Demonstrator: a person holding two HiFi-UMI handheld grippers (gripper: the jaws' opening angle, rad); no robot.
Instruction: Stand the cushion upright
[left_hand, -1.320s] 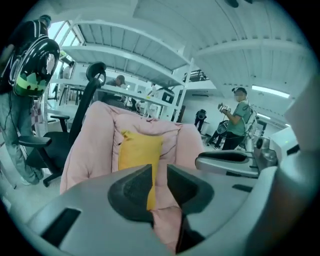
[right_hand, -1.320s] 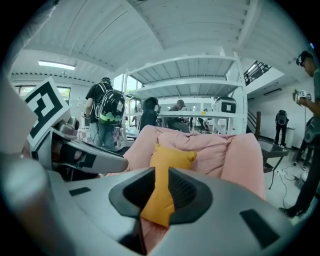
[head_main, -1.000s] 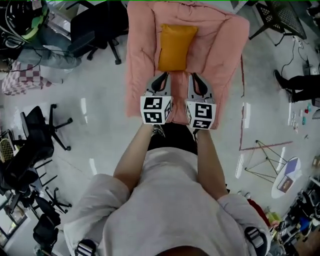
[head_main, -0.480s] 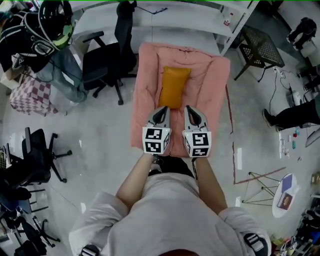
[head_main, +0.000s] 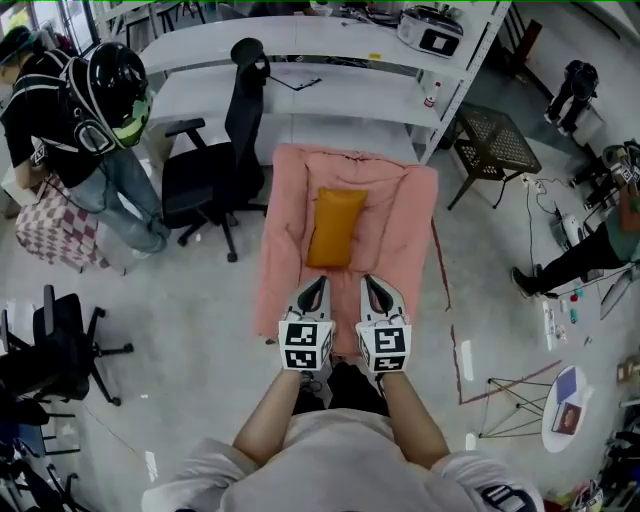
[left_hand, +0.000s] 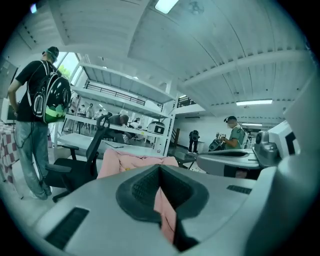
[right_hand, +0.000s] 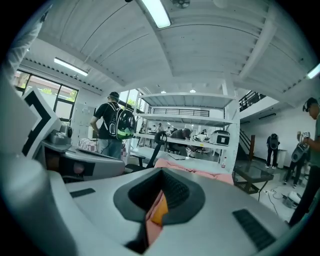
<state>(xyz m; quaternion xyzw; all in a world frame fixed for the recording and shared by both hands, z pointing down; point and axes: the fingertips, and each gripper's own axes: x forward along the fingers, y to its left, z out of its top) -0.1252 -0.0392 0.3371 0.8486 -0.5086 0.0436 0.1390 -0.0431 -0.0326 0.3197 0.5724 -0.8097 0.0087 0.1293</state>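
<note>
Cushion lies flat at frame centre on pink mattress, not yet upright. Left tongs and right tongs are pinched closed and empty, below it. Risk: closed tongs only shove it, or soft mattress lets it flop.

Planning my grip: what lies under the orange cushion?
A pink quilt lies under the orange cushion, spreading past it on every side. Whatever supports the quilt is covered.

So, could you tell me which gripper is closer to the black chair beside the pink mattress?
Left. The left gripper is on the chair's side of the mattress's near end; the right gripper is beside it, farther off.
</note>
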